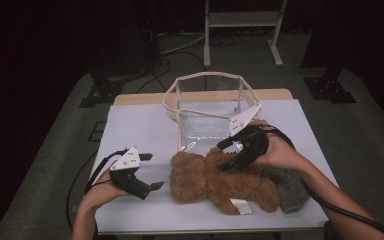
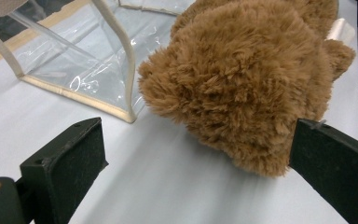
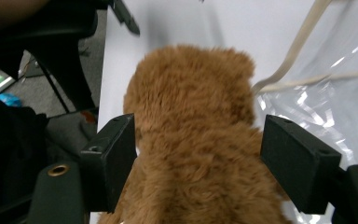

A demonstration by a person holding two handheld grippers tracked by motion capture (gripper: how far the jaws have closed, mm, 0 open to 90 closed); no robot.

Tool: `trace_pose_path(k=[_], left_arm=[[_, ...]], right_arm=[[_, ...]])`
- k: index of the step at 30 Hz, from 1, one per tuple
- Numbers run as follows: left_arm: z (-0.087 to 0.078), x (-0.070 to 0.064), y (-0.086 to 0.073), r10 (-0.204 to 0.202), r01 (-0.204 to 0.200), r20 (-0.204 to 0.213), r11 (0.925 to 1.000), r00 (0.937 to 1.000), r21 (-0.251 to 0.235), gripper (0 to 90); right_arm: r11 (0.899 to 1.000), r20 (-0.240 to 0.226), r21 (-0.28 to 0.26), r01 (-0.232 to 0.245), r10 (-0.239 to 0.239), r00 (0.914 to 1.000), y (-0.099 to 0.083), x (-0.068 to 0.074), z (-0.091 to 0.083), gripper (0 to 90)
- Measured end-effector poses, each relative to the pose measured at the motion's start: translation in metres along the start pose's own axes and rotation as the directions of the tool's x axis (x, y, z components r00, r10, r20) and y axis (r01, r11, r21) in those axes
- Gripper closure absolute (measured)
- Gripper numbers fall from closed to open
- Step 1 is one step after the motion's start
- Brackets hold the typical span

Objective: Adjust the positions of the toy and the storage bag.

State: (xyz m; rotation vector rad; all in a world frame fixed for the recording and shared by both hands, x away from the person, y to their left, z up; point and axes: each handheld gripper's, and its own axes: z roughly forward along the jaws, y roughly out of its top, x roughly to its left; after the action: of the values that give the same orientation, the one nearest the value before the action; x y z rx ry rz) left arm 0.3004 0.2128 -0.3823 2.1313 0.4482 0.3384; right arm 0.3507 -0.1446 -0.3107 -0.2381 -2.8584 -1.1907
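— Looking down from the high view, where do you have things?

— Your brown teddy bear [image 1: 220, 182] lies on its side on the white table [image 1: 140, 125], just in front of the clear plastic bag [image 1: 210, 107], which stands open at the far middle. A grey soft thing [image 1: 291, 189] sits at the bear's right end, touching it. Your right gripper [image 1: 230, 152] is over the bear's middle; your left gripper [image 1: 152, 170] hovers just left of the bear's head, jaws spread, holding nothing.

— And from the left gripper view?

— Your two black jaws stand wide apart at the bottom corners. The bear's furry head [image 2: 242, 79] fills the space ahead of them, closer to the right-hand jaw, which it seems to brush. The bag's cream-edged corner [image 2: 121, 109] rests on the table just beside the head.

— The right gripper view?

— Your jaws are open and straddle the bear [image 3: 196, 140], one pad on each flank; whether they press the fur you cannot tell from here. The bag's clear wall [image 3: 326, 98] lies to the right, and your left gripper's jaw tip [image 3: 126, 18] shows at the top.
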Motion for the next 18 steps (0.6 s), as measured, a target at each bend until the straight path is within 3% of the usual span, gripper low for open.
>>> trace_pose_path(k=[4, 11, 18], left_arm=[[0.000, 0.001, -0.001, -0.003, 0.003, -0.002, 1.0000, 1.0000, 0.002, 2.9], [-0.002, 0.002, -0.002, -0.004, 0.003, -0.011, 1.0000, 0.9999, -0.002, 2.9], [-0.001, 0.003, -0.004, -0.007, 0.007, -0.009, 1.0000, 0.9999, 0.001, 2.9]], right_arm=[[0.999, 0.001, 0.037, -0.006, 0.006, 1.0000, -0.008, 0.002, 0.014, 24.1], [0.993, 0.044, 0.113, 0.023, -0.028, 0.9986, -0.017, 0.007, 0.028, 20.8], [0.990, 0.069, 0.132, 0.043, -0.052, 0.9962, -0.025, 0.007, 0.036, 18.4]])
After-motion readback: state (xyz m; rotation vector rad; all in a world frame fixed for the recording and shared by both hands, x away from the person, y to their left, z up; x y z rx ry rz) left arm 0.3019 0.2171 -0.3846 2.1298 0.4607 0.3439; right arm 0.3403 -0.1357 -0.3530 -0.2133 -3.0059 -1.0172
